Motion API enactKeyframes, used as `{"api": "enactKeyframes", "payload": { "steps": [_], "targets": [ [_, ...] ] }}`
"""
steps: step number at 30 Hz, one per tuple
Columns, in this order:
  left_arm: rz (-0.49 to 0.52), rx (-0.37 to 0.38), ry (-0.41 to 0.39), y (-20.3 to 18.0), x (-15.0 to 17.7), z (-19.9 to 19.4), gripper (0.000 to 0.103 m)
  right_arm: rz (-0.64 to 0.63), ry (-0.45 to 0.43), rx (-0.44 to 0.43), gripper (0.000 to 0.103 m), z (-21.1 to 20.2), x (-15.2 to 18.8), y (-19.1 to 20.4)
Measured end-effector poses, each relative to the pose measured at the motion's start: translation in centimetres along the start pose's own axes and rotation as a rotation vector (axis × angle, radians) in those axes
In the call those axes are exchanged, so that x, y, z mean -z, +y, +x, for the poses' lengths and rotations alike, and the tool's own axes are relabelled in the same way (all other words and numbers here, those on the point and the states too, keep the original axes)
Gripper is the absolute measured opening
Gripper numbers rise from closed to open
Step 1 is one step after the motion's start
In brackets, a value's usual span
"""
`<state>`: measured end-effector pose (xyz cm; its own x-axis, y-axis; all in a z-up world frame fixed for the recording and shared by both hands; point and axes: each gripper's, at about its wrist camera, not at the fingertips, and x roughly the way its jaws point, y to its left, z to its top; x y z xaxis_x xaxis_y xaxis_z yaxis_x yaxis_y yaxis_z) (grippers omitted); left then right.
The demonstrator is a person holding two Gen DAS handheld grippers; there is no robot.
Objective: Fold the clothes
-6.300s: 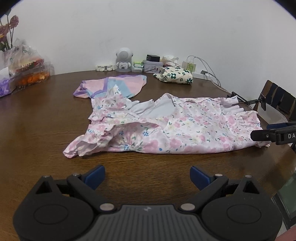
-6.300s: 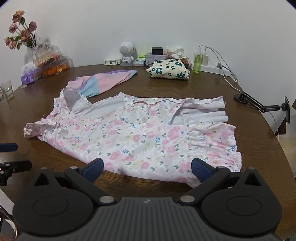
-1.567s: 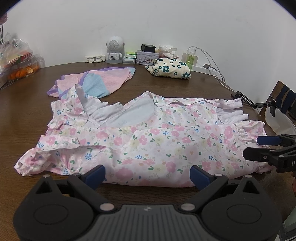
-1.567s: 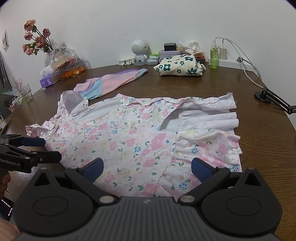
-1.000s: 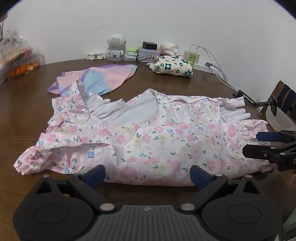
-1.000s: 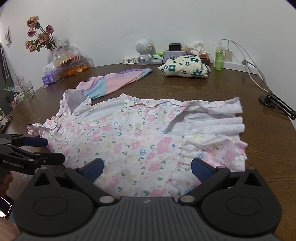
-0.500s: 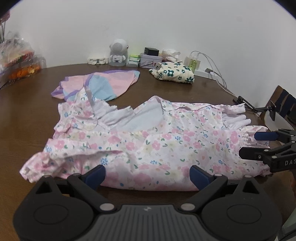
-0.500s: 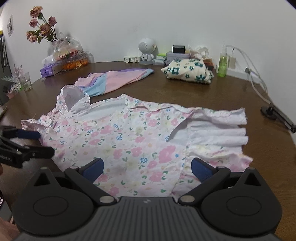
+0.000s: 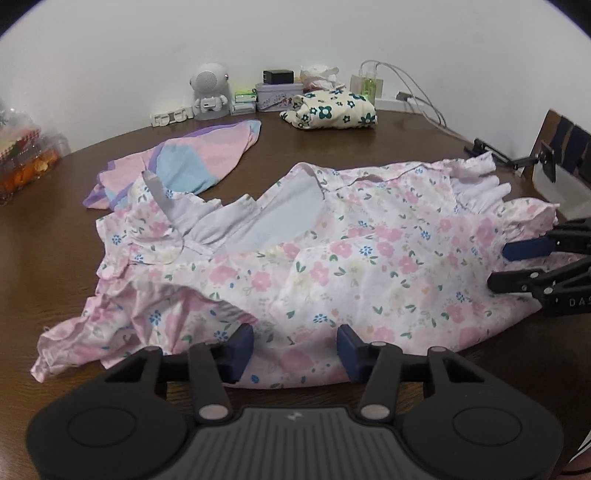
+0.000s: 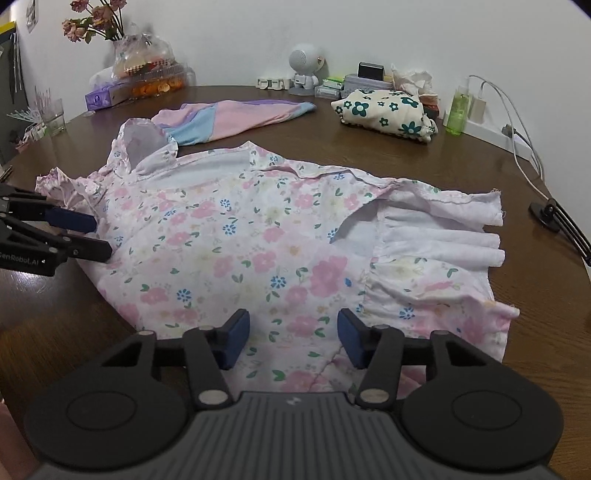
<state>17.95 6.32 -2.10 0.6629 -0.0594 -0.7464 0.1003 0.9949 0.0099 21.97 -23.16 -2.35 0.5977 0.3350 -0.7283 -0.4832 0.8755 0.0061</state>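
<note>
Against a plain white wall (image 10: 369,29), a round dark wooden table (image 10: 424,155) fills most of both views, its glossy top curving away at the far rim. Spread across the middle of it lies the floral dress (image 10: 258,236), pink and blue flowers on white, the largest thing on the surface; its pale lining shows at the neckline and its ruffled hem is folded back at one end. Beyond it, nearer the wall, a pink, blue and purple garment (image 10: 236,114) lies flat, and to one side of that sits a cream bundle with dark green flowers (image 10: 384,107), already folded.

The left gripper (image 9: 295,349) is at the near edge of the dress, its blue-padded fingers parted with cloth lying between them, not pinched. The right gripper (image 10: 293,338) sits likewise at the near edge toward the hem, jaws apart over the fabric. Each one also shows in the other's view, at the far side of the dress, fingers spread.

Along the wall stand smaller things: a clear container of food (image 10: 151,74) with dried pink flowers (image 10: 92,18) behind it, a purple tissue box (image 10: 103,98), a small white robot-shaped figure (image 10: 304,64), a tin with a black block on top (image 10: 365,77), a green bottle (image 10: 458,110), and white cables (image 10: 517,122) trailing to a power strip. A black clamp arm (image 10: 561,221) rests at the table's edge.
</note>
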Motion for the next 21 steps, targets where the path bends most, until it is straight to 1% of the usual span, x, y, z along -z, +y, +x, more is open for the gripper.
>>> {"api": "enactKeyframes", "payload": {
  "steps": [1, 2, 3, 4, 5, 7, 9, 11, 12, 13, 14, 15, 16, 17, 18, 19, 20, 21],
  "targets": [
    [-0.002, 0.016, -0.004, 0.2, -0.3, -0.4, 0.062, 0.007, 0.003, -0.011, 0.058, -0.1, -0.1, 0.0],
    [-0.004, 0.032, -0.007, 0.4, -0.7, -0.9, 0.070, 0.021, 0.003, -0.042, 0.061, -0.4, -0.3, -0.2],
    [-0.002, 0.044, -0.022, 0.6, -1.1, -1.5, 0.075, 0.033, -0.009, -0.083, 0.069, -1.0, -0.7, -0.5],
    [0.007, 0.046, -0.048, 1.0, -1.7, -2.4, 0.082, 0.033, -0.029, -0.102, 0.077, -1.7, -1.2, -0.9],
    [0.017, 0.039, -0.074, 1.4, -2.3, -3.2, 0.084, 0.023, -0.050, -0.098, 0.081, -2.5, -1.8, -1.2],
    [0.034, 0.011, -0.111, 2.5, -3.5, -4.7, 0.086, -0.009, -0.097, -0.067, 0.092, -4.1, -3.3, -2.0],
    [0.034, -0.025, -0.126, 3.7, -4.1, -5.9, 0.086, -0.017, -0.125, -0.041, 0.099, -5.1, -4.7, -2.9],
    [0.032, -0.019, -0.117, 4.3, -3.4, -6.6, 0.085, -0.019, -0.137, -0.027, 0.099, -5.7, -5.6, -3.6],
    [0.032, -0.012, -0.111, 4.5, -2.9, -7.0, 0.084, -0.025, -0.135, -0.033, 0.099, -5.6, -5.7, -3.5],
    [0.033, -0.005, -0.105, 4.8, -2.4, -7.3, 0.080, -0.032, -0.133, -0.042, 0.098, -5.5, -5.8, -3.4],
    [0.033, 0.002, -0.099, 5.0, -1.8, -7.6, 0.073, -0.041, -0.123, -0.059, 0.097, -5.1, -5.6, -3.1],
    [0.033, 0.009, -0.093, 5.2, -1.3, -8.0, 0.070, -0.048, -0.108, -0.073, 0.092, -4.5, -5.4, -2.8],
    [0.034, 0.016, -0.087, 5.4, -0.8, -8.3, 0.063, -0.054, -0.092, -0.084, 0.088, -3.9, -5.1, -2.6],
    [0.034, 0.023, -0.081, 5.6, -0.3, -8.6, 0.052, -0.061, -0.072, -0.098, 0.086, -3.1, -4.9, -2.1],
    [0.043, 0.032, -0.068, 5.6, 0.2, -8.6, 0.047, -0.063, -0.053, -0.113, 0.081, -2.3, -4.8, -1.8],
    [0.058, 0.042, -0.051, 5.4, 0.6, -8.4, 0.039, -0.061, -0.036, -0.125, 0.079, -1.5, -4.7, -1.6],
    [0.073, 0.048, -0.036, 5.2, 0.9, -8.1, 0.034, -0.060, -0.020, -0.135, 0.078, -0.7, -4.7, -1.4],
    [0.083, 0.041, -0.027, 5.2, 1.0, -7.7, 0.033, -0.063, -0.012, -0.139, 0.078, -0.1, -4.6, -0.9]
  ]
}}
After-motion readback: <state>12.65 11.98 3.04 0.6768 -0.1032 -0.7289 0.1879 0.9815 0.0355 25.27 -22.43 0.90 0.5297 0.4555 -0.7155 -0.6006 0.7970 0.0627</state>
